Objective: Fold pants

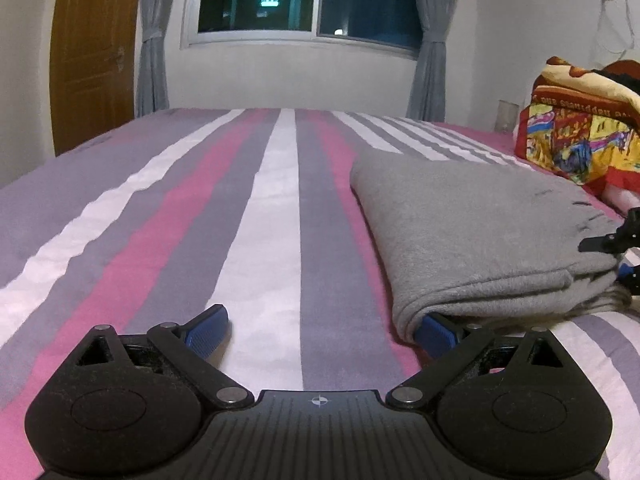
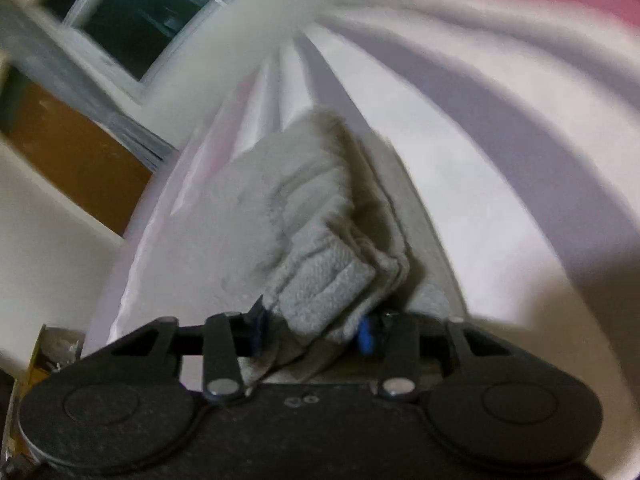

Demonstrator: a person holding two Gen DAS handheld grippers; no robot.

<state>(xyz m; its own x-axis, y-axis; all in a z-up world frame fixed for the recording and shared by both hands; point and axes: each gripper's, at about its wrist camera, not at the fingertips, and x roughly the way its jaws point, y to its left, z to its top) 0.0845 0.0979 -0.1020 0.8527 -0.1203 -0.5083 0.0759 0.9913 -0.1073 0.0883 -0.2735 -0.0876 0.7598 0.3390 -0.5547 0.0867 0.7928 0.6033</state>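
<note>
Grey fleece pants point(image 1: 472, 232), one pair, lie folded into a thick rectangle on a bed sheet striped in pink, grey and white point(image 1: 256, 216). In the left wrist view the bundle sits at two o'clock, its long axis running away toward the far wall. The left gripper point(image 1: 322, 330) rests low on the sheet with its two blue-padded fingers spread wide; the right-hand pad point(image 1: 436, 334) is tucked just under the bundle's near corner, the other lies on bare sheet. The right gripper point(image 2: 316, 326) is closed on a bunched end of the same grey cloth point(image 2: 320, 280), seen blurred, at twelve o'clock from its camera. It looks nearer the work; its grip likely steers the next fold. One colourful printed blanket point(image 1: 576, 128) lies at two o'clock beyond.
</note>
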